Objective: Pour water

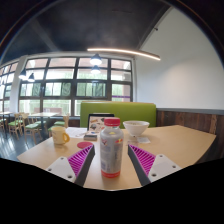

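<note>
- The gripper (111, 160) has its two fingers parted about as wide as the bottle between them; the magenta pads (82, 155) on their inner faces lie right against the bottle's two sides.
- The pads look to be pressing on the bottle, so the fingers appear to have it clamped, though a fine gap at either side cannot be ruled out.
- The bottle (111, 150) stands upright between the fingers. It is clear plastic with a red cap and a pale label with reddish print around its body. Whether its base rests on the worktop cannot be told.
- The worktop (185, 142) is a light wooden surface that runs out ahead of the fingers and to both sides.
- Ahead of the fingers and off to the left stands a yellow mug (59, 134) on the worktop, well apart from the bottle.
- Ahead and slightly to the right sits a white bowl (136, 127), also on the worktop, apart from the bottle.
- Just behind the bottle's cap a small box (95, 124) with printed sides shows; what it holds cannot be made out.
- Beyond the worktop stands a green bench seat (118, 110).
- Beyond that, a wall of large windows (75, 85) with dark frames.
- Overhead hangs a long strip light (122, 52).
- Far off to the left are more tables and chairs (20, 124).
</note>
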